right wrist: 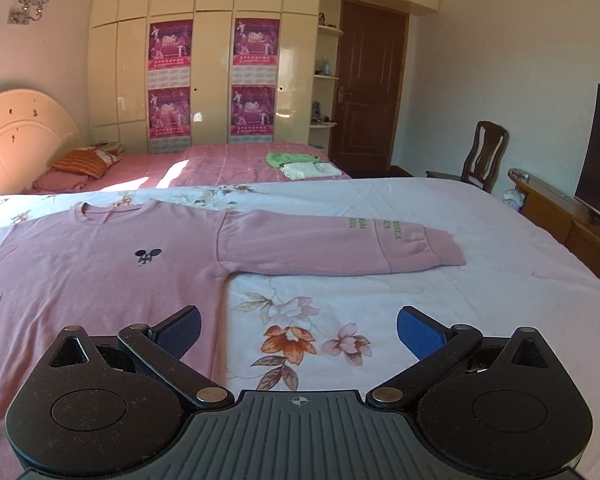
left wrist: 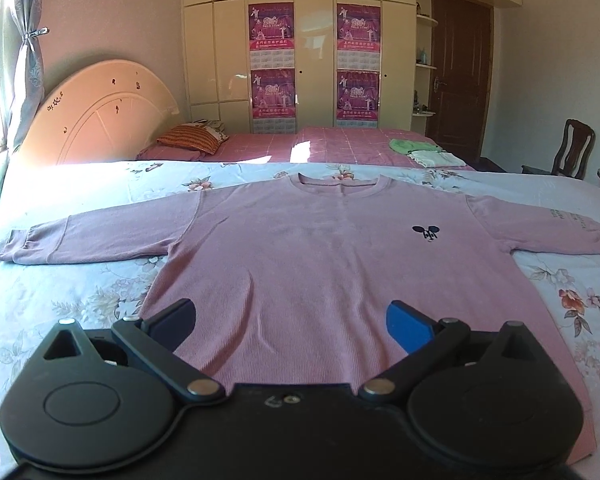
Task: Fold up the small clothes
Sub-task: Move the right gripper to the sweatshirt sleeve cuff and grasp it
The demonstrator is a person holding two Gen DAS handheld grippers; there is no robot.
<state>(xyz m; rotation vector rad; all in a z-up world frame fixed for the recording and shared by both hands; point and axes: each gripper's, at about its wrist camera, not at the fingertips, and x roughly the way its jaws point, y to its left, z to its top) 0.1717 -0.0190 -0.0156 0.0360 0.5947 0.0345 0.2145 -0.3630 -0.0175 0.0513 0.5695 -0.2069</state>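
Just one pink sweater (left wrist: 300, 248), two folded garments (left wrist: 424, 152)

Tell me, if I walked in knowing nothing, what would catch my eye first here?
First, the pink long-sleeved shirt spread flat, front up, on the floral bedsheet, sleeves out to both sides. Next, the open left gripper over the shirt's lower part and the open right gripper at its side edge, neither holding anything. Farther back, folded green and white clothes lie on a pink bed.
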